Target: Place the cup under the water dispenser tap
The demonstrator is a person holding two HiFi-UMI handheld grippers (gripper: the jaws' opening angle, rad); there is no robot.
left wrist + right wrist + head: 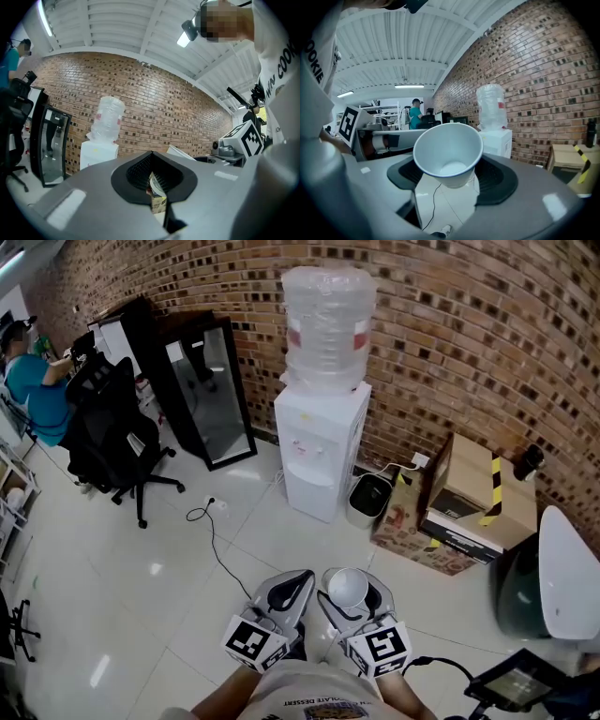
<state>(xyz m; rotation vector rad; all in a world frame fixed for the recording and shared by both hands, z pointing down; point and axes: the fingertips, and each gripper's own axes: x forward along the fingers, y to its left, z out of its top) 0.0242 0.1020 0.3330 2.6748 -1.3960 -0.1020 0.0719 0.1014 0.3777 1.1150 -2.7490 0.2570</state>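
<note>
A white water dispenser (319, 451) with a clear bottle (328, 324) on top stands against the brick wall, some way ahead of me across the tiled floor. My right gripper (350, 592) is shut on a white paper cup (347, 586), which is empty with its mouth tilted towards the camera. In the right gripper view the cup (448, 154) sits between the black pads (499, 180), with the dispenser (497, 140) beyond it to the right. Beside it, my left gripper (298, 579) is shut with nothing in it. The left gripper view shows the dispenser (98, 152) far off at the left.
A black office chair (117, 437) and a seated person in teal (37, 390) are at the left. A black-framed panel (211, 395) leans on the wall. A small bin (368, 500) and cardboard boxes (469, 507) flank the dispenser's right. A cable (211, 535) lies on the floor.
</note>
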